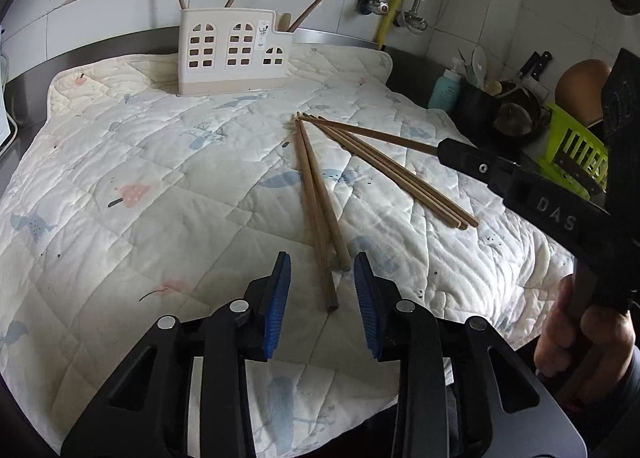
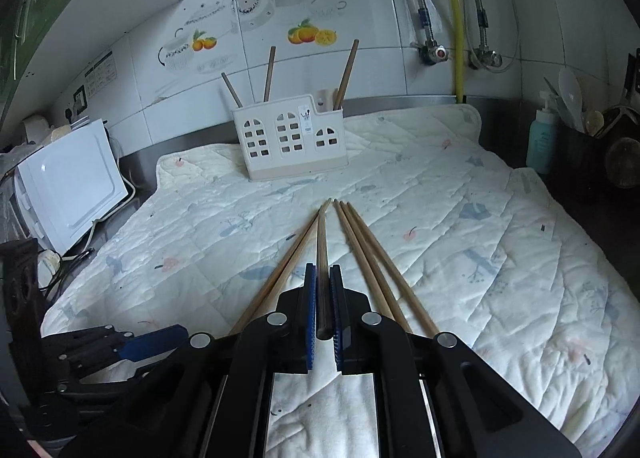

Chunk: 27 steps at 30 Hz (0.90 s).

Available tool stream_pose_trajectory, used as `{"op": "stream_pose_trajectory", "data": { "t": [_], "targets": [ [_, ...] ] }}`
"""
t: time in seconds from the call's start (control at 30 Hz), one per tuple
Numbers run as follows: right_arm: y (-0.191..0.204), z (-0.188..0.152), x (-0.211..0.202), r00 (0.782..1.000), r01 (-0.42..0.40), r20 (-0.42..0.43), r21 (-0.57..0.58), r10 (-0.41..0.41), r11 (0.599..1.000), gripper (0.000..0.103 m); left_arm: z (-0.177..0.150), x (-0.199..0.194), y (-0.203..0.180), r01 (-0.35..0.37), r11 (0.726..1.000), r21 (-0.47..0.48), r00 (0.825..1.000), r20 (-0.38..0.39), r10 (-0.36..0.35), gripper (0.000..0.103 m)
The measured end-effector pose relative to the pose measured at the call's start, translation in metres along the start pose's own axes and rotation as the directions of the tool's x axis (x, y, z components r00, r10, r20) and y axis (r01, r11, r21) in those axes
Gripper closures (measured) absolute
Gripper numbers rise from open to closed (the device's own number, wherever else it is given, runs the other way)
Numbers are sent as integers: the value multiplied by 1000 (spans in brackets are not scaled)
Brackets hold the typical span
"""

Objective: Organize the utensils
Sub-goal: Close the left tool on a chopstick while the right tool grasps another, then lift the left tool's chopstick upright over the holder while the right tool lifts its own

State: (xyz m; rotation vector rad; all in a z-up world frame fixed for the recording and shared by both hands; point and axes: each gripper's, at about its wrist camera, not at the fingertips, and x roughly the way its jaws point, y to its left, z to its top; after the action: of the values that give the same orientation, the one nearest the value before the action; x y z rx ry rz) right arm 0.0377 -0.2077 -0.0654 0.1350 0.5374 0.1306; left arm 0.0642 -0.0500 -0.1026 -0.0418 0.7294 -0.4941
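Note:
A white utensil holder stands at the far edge of the quilted mat with three chopsticks upright in it. Several wooden chopsticks lie fanned on the mat. My left gripper is open, and the near ends of two chopsticks lie between its blue pads without touching them. My right gripper is shut on one chopstick, whose tip points toward the holder. From the left wrist view the right gripper comes in from the right. Three more chopsticks lie beside it.
A white appliance stands off the mat's left side. A teal bottle, a dark pot of utensils and a green basket crowd the right. A person's hand holds the right gripper. Pipes run down the tiled wall.

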Motion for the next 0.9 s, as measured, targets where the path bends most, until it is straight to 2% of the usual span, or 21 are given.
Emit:
{"op": "stream_pose_trajectory", "data": {
  "t": [0.17,0.27,0.5,0.63,0.77,0.9],
  "targets": [
    [-2,8,-11,999,-15,33,-7,15,1000,97,8,12,-2,-26,1000,0,1000,-3,26,76],
    [0,10,-15,999,-15,48,-22,16,1000,97,11,20,0,-29,999,-16,999,-16,29,83],
    [3,12,-20,998,-17,60,-40,20,999,96,8,34,1,-60,998,-25,997,-48,59,83],
    [2,13,-21,998,-20,67,-42,23,999,96,11,38,-1,-80,997,-15,996,-49,79,83],
    [1,19,-24,997,-23,76,-42,26,999,96,14,45,-4,-100,995,8,994,-39,100,92],
    [1,27,-29,995,-20,92,-53,25,998,96,13,44,-5,-98,995,28,995,-34,99,92]
  ]
}}
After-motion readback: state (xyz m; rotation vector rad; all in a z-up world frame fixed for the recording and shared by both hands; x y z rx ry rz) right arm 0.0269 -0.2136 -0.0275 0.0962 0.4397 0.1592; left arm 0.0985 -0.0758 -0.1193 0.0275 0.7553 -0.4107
